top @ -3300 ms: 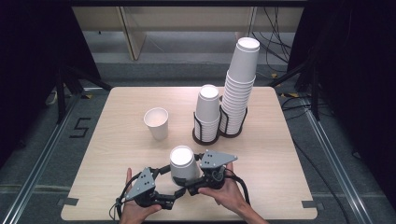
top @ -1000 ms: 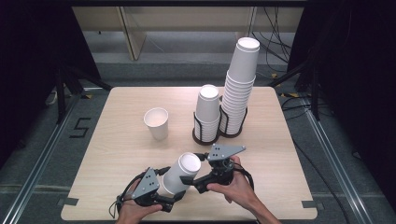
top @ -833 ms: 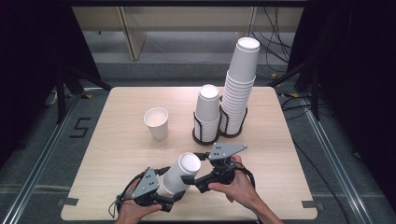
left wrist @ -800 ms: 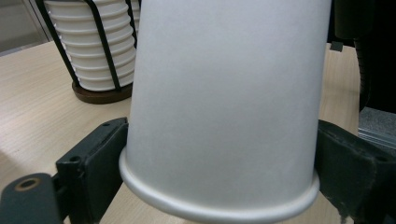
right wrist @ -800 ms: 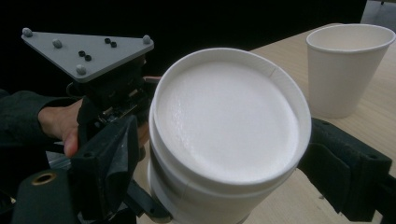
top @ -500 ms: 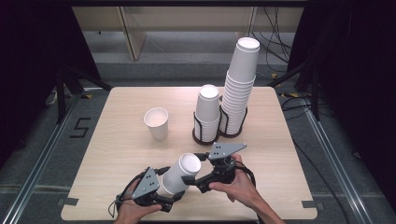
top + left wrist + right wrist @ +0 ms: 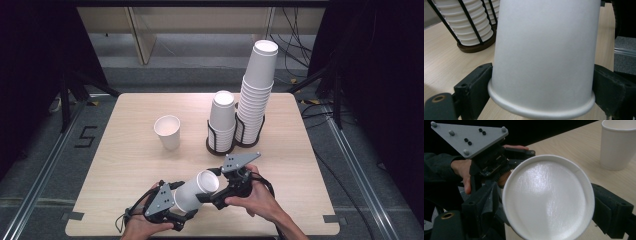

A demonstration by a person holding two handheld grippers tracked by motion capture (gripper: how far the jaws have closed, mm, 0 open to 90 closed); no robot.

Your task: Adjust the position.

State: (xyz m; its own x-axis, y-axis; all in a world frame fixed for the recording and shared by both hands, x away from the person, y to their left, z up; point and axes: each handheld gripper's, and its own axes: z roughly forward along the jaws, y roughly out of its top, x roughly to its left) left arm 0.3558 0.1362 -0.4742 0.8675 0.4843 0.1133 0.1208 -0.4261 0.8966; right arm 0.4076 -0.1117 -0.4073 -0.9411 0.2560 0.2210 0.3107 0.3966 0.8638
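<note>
Cup: a plain white paper cup [image 7: 195,190] is seen tilted on its side above the near edge of the desk [image 7: 125,150], its open mouth turned up and toward the right claw. A rolled rim at its base end is shown in the left gripper view [image 7: 544,62], and its smooth white inside is shown in the right gripper view [image 7: 549,197].

Left claw: the left claw [image 7: 181,210] is closed on the cup near its base; in the left gripper view both black jaws are pressed against the cup's sides. It is held by the left hand [image 7: 140,227] at the bottom of the high view.

Right claw: the right claw [image 7: 212,192] is set at the cup's mouth end, with a jaw seen on each side of the rim in the right gripper view. The jaws are spread as wide as the rim; whether they press on it cannot be told. It is held by the right hand [image 7: 252,197], under a grey three-cornered plate [image 7: 240,161].

Other cup: a single white cup [image 7: 167,132] stands upright on the desk, well apart from the held one.

Stacks: two stacks of white cups stand in black wire holders, a short stack [image 7: 222,120] and just beside it a tall stack [image 7: 257,92].
</note>
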